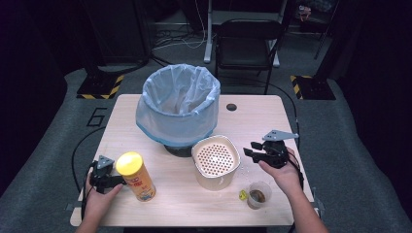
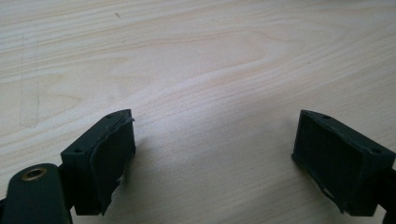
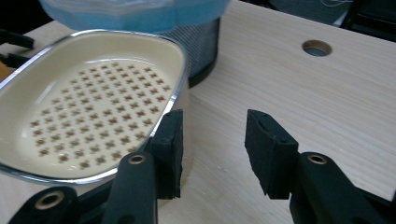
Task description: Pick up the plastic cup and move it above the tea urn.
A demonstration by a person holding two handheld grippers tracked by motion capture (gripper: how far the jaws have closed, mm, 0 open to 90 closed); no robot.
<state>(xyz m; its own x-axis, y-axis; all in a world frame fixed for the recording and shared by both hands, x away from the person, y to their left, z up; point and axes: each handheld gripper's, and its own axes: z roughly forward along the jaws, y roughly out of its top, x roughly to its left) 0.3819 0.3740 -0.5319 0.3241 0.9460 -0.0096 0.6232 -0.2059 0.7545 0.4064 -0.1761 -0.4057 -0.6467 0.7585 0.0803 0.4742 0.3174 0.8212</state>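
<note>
Above the table's (image 1: 272, 116) right side, the right gripper (image 1: 253, 149) hangs with jaws partly apart and nothing between them, just beside the cream perforated container (image 1: 215, 159); a plastic cup (image 1: 258, 194) stands nearer the person. Opposite, the left gripper (image 1: 114, 181) sits wide apart, empty; the yellow-lidded can (image 1: 135, 175) leans just beside it, before the lined bin (image 1: 178, 104).

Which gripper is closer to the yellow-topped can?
Left. The left gripper sits right beside the can, open. The right gripper is far across the table, past the cream strainer.
</note>
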